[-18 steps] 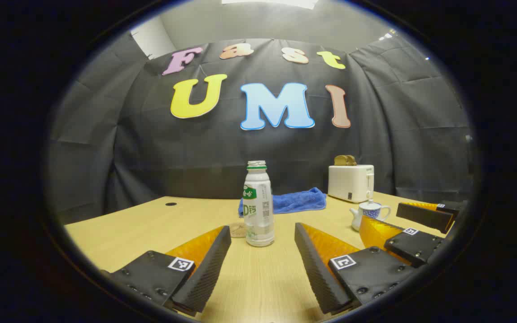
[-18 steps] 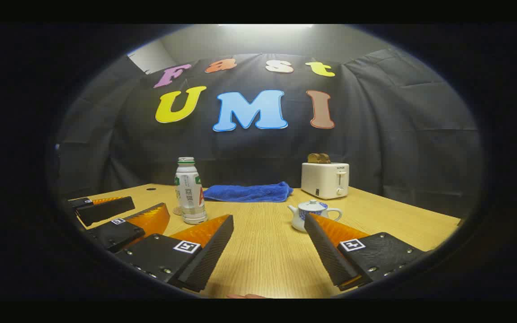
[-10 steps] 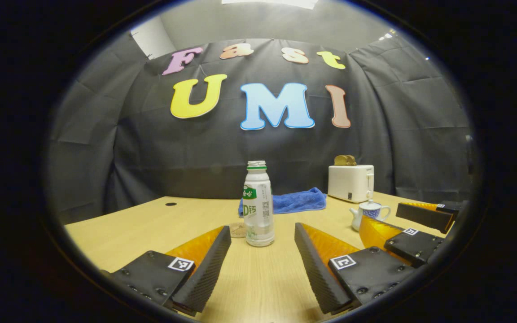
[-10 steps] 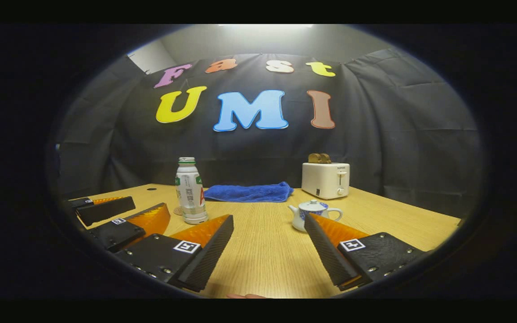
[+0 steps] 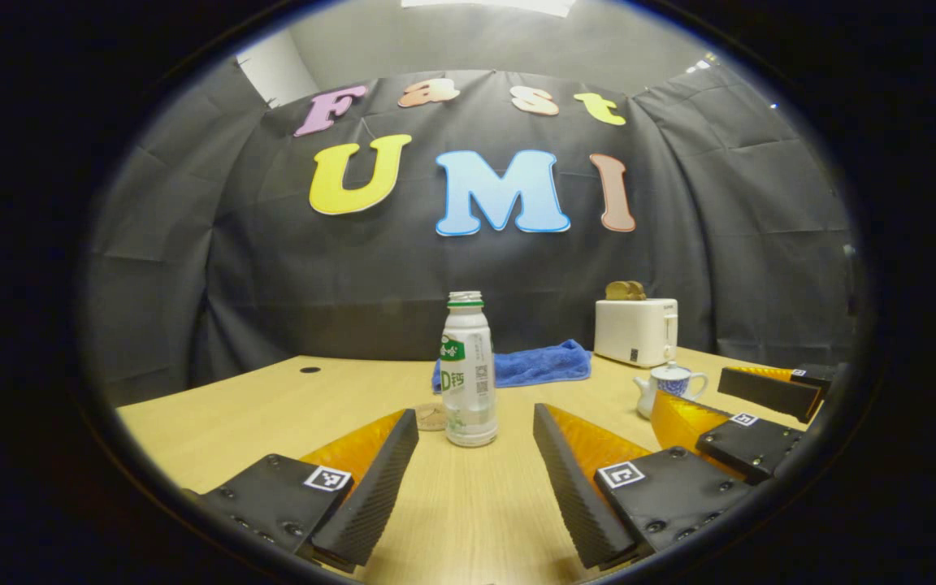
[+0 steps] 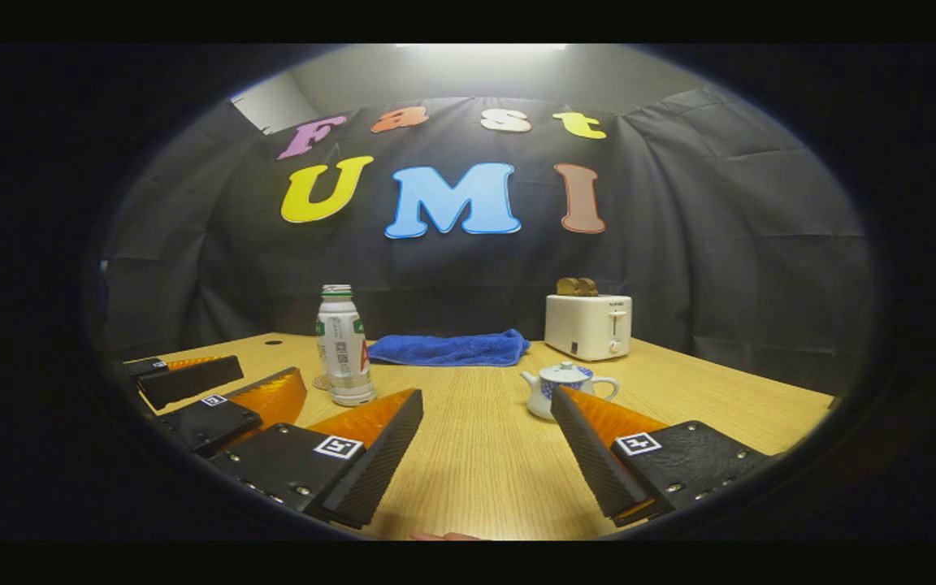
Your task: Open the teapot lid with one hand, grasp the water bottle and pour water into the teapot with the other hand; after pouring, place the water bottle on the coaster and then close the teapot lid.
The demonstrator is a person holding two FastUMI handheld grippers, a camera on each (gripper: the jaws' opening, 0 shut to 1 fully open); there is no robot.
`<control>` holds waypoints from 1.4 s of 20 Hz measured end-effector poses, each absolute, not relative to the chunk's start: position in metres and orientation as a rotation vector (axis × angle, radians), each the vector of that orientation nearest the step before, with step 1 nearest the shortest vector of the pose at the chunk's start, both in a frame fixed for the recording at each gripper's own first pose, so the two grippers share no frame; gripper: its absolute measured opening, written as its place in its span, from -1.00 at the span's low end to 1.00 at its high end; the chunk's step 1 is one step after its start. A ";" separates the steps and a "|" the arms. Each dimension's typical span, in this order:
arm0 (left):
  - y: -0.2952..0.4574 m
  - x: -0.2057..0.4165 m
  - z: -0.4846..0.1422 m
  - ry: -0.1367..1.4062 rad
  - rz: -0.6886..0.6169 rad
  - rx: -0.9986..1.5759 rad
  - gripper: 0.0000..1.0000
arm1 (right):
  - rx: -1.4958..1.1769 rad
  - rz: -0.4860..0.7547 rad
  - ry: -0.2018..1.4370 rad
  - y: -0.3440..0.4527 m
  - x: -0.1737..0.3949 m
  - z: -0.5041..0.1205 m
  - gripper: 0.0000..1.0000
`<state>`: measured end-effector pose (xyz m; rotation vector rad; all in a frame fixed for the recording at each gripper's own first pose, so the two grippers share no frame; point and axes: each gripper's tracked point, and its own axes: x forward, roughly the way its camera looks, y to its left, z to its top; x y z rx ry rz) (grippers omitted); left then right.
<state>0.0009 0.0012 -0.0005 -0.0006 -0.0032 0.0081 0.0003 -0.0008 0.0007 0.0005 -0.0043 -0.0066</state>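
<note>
- We hold the left hand-held gripper [image 5: 474, 422] low over the counter [image 5: 257, 414] with its fingers spread wide and nothing between them.
- The bottle [image 5: 467, 372] stands upright just ahead of that gap, capless, clear of both fingers.
- A round coaster [image 5: 431, 417] lies beside the bottle's base, ahead of the left finger; we cannot tell whether they touch.
- Our right hand-held gripper [image 6: 487, 400] is likewise wide open and empty, hovering over bare counter [image 6: 720, 406].
- The teapot [image 6: 553, 387] sits with its lid [image 6: 565, 372] on, just ahead of the right finger's tip, which hides part of its body.
- From the left gripper view, the teapot [image 5: 666, 387] is ahead and to the right, behind the right hand-held gripper [image 5: 712, 388].
- From the right gripper view, the bottle [image 6: 343, 347] is ahead and to the left, just beyond the left hand-held gripper [image 6: 269, 375].
- Farther ahead, near the wall, lie a blue cloth [image 6: 452, 348] and a toaster [image 6: 588, 325] holding toast [image 6: 576, 286].
</note>
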 end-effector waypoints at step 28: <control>0.028 0.099 0.018 0.015 -0.094 -0.039 0.93 | 0.052 -0.120 0.152 -0.094 0.132 0.001 0.70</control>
